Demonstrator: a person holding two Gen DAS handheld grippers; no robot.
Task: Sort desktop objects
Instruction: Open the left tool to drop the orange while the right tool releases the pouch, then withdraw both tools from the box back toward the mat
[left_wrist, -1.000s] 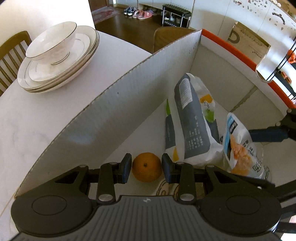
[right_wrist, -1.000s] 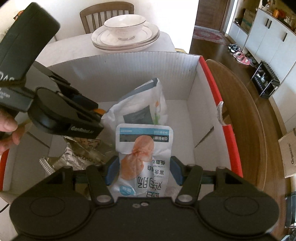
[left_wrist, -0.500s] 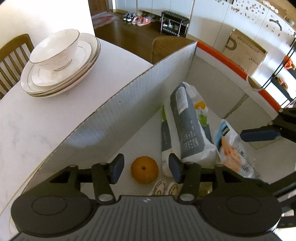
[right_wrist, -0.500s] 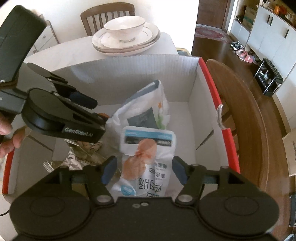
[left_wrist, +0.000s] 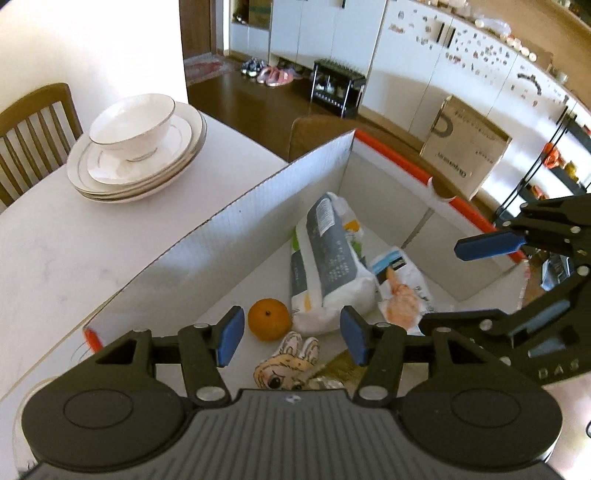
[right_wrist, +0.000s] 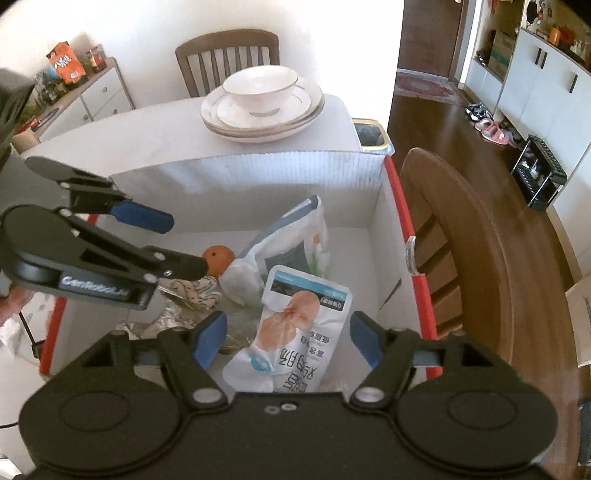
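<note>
A white box with a red rim (left_wrist: 258, 206) (right_wrist: 369, 192) holds an orange (left_wrist: 269, 319) (right_wrist: 218, 258), a grey-and-white bag (left_wrist: 328, 258) (right_wrist: 295, 236), a white snack pouch with a pink picture (left_wrist: 400, 291) (right_wrist: 295, 325), a rabbit-print item (left_wrist: 288, 363) (right_wrist: 195, 290) and crinkled foil. My left gripper (left_wrist: 291, 338) is open and empty above the orange. My right gripper (right_wrist: 288, 338) is open and empty above the snack pouch. Each gripper shows in the other's view, the right one (left_wrist: 517, 295) and the left one (right_wrist: 110, 251).
A bowl on stacked plates (left_wrist: 136, 147) (right_wrist: 262, 103) stands on the white table (left_wrist: 74, 236) beyond the box. Wooden chairs stand at the far side (right_wrist: 227, 55) and at the right of the box (right_wrist: 461, 236). A cardboard carton (left_wrist: 465, 147) sits on the floor.
Both grippers have opened wider and risen away from the box. The orange and the snack pouch have stayed in the box.
</note>
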